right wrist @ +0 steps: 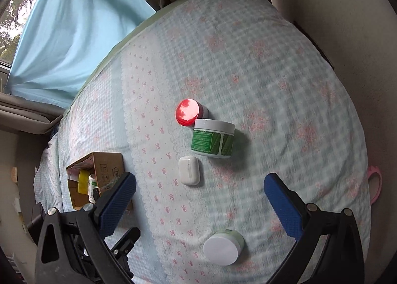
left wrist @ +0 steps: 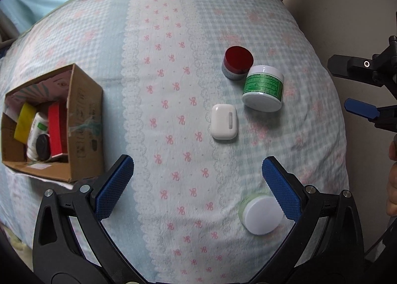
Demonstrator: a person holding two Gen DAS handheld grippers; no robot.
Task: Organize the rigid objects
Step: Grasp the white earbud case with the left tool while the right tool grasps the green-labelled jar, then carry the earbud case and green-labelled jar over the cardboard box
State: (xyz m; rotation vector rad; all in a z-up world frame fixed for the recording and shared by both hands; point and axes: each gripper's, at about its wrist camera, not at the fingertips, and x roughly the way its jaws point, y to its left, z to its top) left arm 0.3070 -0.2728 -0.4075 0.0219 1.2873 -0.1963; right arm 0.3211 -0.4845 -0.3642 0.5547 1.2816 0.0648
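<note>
On the bed lie a white earbud case [left wrist: 223, 122] [right wrist: 189, 170], a green-labelled white jar [left wrist: 263, 88] [right wrist: 214, 139] on its side, a red-lidded jar [left wrist: 237, 62] [right wrist: 189, 112] touching it, and a small white-lidded green jar [left wrist: 261, 214] [right wrist: 222, 246]. A cardboard box [left wrist: 85, 120] [right wrist: 108, 168] at the left holds a yellow item, a red item, a white bottle and a black lid. My left gripper [left wrist: 197, 186] is open and empty above the sheet, its right finger beside the small jar. My right gripper [right wrist: 199, 203] is open and empty, with the small jar below its fingertips.
The bed [left wrist: 173, 35] carries a pale checked sheet with pink bows. A blue curtain [right wrist: 74, 30] hangs at the far left, a beige wall [right wrist: 335, 11] stands at the right. A pink object [right wrist: 376, 182] shows at the bed's right edge.
</note>
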